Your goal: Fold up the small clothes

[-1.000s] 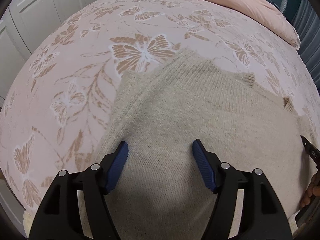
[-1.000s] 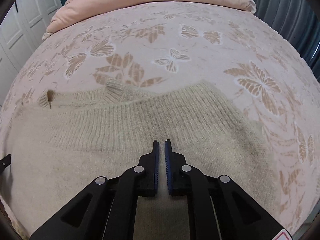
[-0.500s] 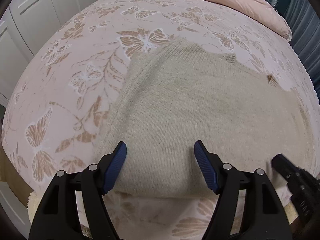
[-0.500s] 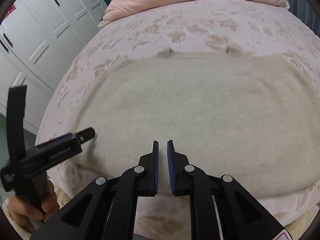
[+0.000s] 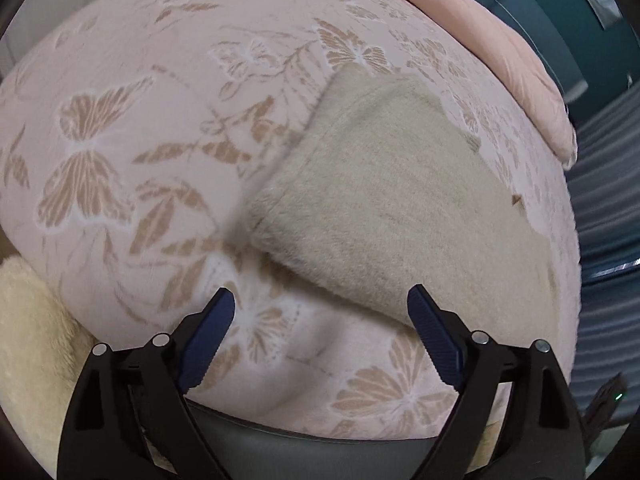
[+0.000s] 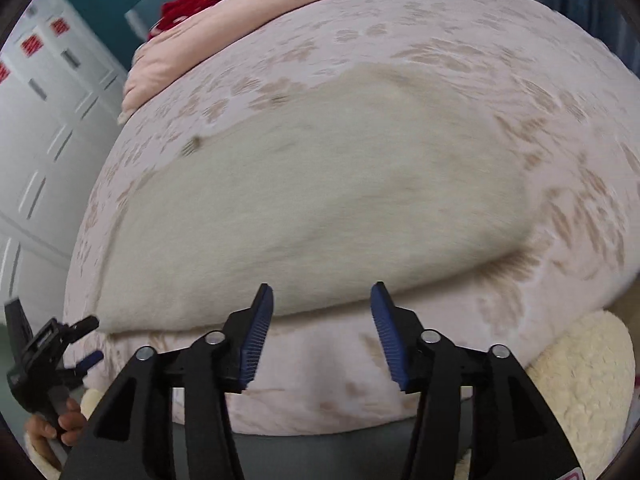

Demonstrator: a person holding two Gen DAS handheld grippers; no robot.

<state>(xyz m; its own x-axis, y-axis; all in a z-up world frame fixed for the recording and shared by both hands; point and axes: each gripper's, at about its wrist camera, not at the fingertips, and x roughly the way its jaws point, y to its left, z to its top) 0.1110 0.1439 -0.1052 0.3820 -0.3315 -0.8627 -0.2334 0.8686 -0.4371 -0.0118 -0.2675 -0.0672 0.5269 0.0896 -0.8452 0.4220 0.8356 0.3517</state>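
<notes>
A beige knit sweater (image 5: 400, 200) lies folded on the butterfly-patterned bedspread (image 5: 132, 128); its near edge runs just beyond both grippers. My left gripper (image 5: 322, 314) hangs over the bedspread at the sweater's near left corner, jaws opening wide, nothing between them. In the right wrist view the same sweater (image 6: 320, 192) fills the middle, blurred. My right gripper (image 6: 322, 304) hovers at its near edge, jaws opening, with nothing gripped. The left gripper (image 6: 80, 342) also shows at the lower left of that view, held by a hand (image 6: 52, 428).
A pink duvet (image 5: 500, 48) is bunched at the head of the bed, with something red (image 6: 180, 12) behind it. White wardrobe doors (image 6: 44, 120) stand to the left. A cream fleecy throw (image 5: 28, 340) hangs at the bed's near edge, above a grey bed frame (image 5: 304, 452).
Both grippers have pulled back from over the sweater to its near edge by the foot of the bed. The right jaws went from shut to open; the left jaws widened.
</notes>
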